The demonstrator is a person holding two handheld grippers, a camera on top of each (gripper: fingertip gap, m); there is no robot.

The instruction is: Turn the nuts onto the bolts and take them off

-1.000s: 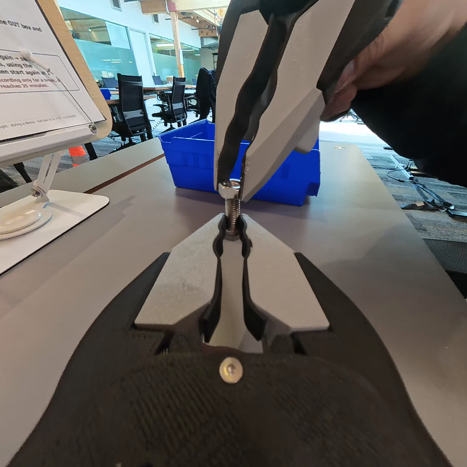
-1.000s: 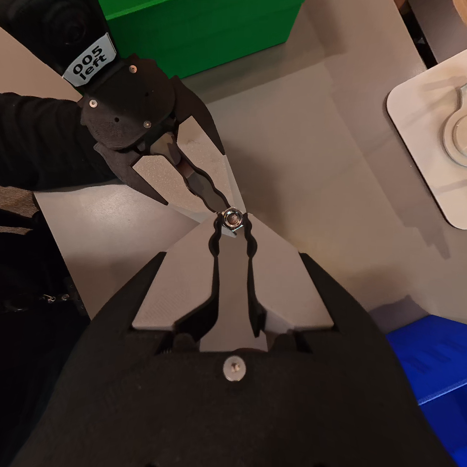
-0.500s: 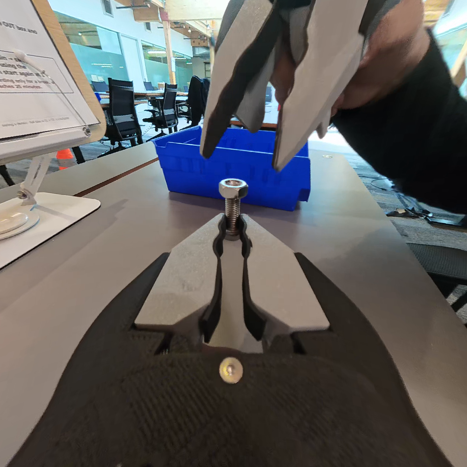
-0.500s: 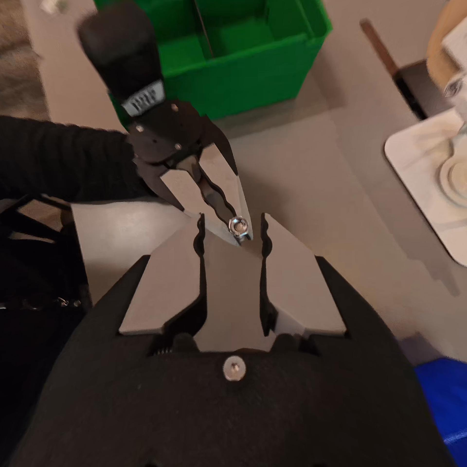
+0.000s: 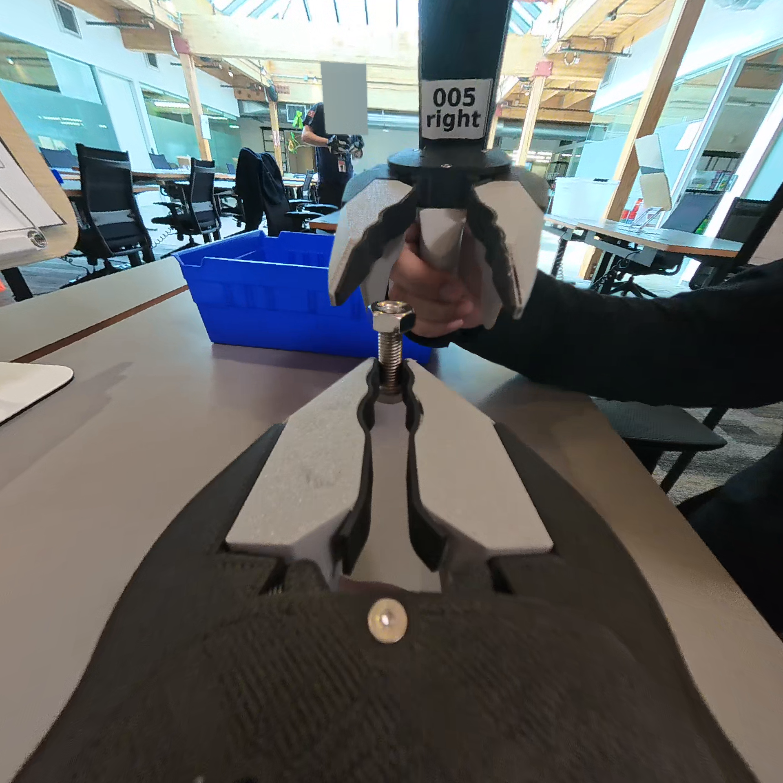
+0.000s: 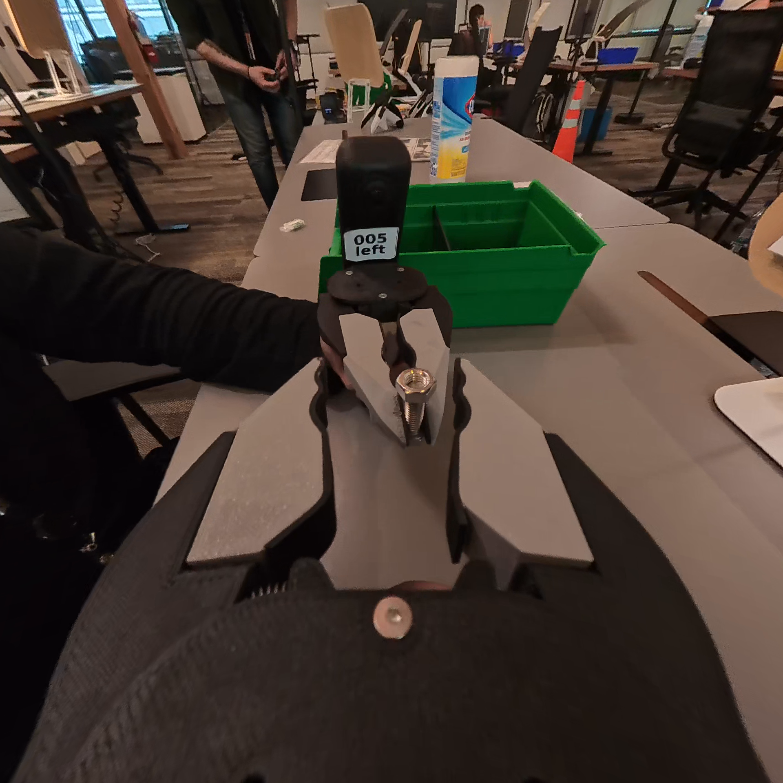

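Note:
A steel bolt stands upright with a hex nut at its top end. My left gripper is shut on the lower threads and holds the bolt just above the grey table. My right gripper hangs open and empty just behind the nut, fingers pointing down. In the right wrist view the right gripper is open wide, its fingertips on either side of the nut without touching it. The left gripper there clamps the bolt.
A blue bin stands behind the bolt in the left wrist view. A green divided bin and a wipes canister stand beyond the left gripper. A white stand base lies at the right edge. People stand in the background. Left tips to right tips: about 4 centimetres.
My right gripper let go of the nut, opened wide and swung from pointing down over the bolt to a low, level pose facing it. The left gripper kept holding the bolt.

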